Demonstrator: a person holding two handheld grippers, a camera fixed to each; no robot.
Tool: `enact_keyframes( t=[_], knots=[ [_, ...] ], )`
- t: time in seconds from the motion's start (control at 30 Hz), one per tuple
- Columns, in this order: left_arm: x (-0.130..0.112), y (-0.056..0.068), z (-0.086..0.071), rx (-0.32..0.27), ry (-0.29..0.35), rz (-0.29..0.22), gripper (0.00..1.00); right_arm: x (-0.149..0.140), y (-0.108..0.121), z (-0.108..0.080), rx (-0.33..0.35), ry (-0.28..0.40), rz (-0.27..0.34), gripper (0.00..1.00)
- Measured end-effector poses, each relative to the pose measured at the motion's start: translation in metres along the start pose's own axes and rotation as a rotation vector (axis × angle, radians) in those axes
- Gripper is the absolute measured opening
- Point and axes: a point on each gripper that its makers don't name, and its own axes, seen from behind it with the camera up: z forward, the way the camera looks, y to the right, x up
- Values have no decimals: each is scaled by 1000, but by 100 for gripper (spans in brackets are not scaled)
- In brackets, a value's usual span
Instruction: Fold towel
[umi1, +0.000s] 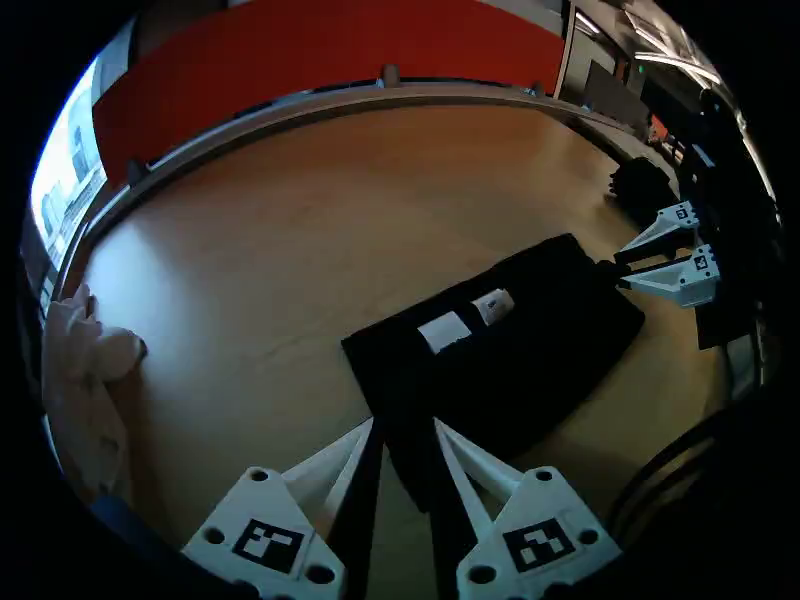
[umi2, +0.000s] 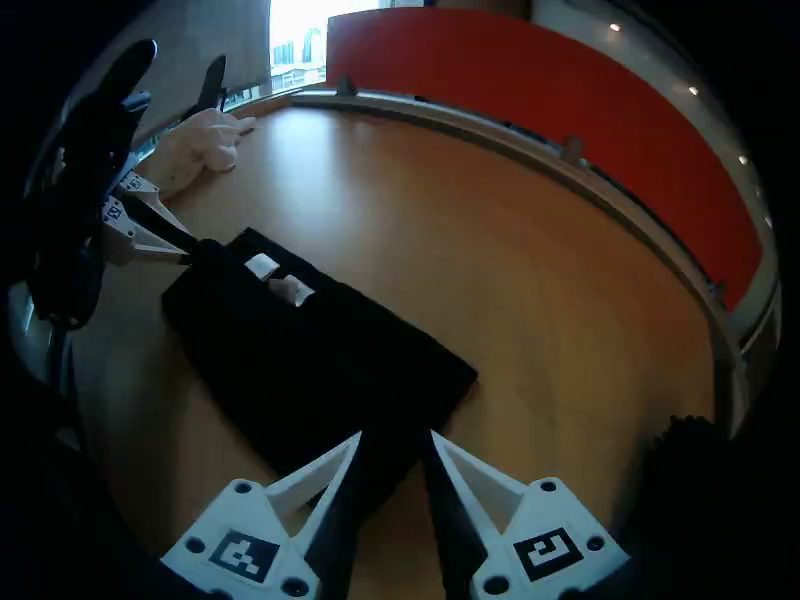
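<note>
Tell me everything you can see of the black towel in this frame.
The black towel is a soft dark cloth lying flat as a rough rectangle on the wooden table. Two white tags show on its top. The left gripper pinches one end, the right gripper the opposite end.

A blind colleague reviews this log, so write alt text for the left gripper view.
A black towel lies on a wooden table, its near corner pinched in the left tongs at the bottom and its far corner in the right tongs at the right edge. Two white tags sit on the towel; a white cloth lies at far left.
</note>
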Motion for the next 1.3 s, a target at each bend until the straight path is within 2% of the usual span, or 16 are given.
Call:
enact_keyframes(
  t=[0.1, 0.2, 0.33, 0.5, 0.7, 0.77, 0.83, 0.9, 0.93, 1.0, 1.07, 1.3],
  knots=[
    [0, -3, 2, 13, -4, 8, 33, -1, 2, 3, -7, -3, 0, 44],
    [0, -7, 3, 24, -8, 18, 33, -2, 3, 5, -8, -9, 4, 47],
    [1, -11, 5, 35, -6, 24, 34, -2, 8, 7, -19, -10, 9, 61],
    [7, -17, 7, 52, 0, 27, 34, 3, 15, 10, -33, -2, 25, 61],
    [16, -25, 8, 80, 12, 35, 39, 13, 25, 13, -54, 20, 62, 63],
    [18, -28, 7, 88, 16, 35, 63, 15, 28, 13, -63, 25, 66, 65],
    [20, -30, 6, 95, 20, 33, 73, 17, 31, 13, -69, 31, 71, 68],
    [22, -32, 5, 100, 24, 30, 78, 19, 32, 13, -73, 36, 75, 69],
    [22, -33, 5, 101, 25, 26, 78, 19, 33, 13, -75, 39, 77, 71],
    [22, -35, 4, 105, 27, 18, 78, 20, 35, 13, -80, 43, 81, 83],
    [23, -36, 4, 107, 29, 9, 78, 20, 37, 12, -85, 43, 81, 88],
    [26, -41, -1, 119, 41, -8, 78, 20, 40, 9, -98, 44, 66, 88]
  ],
)
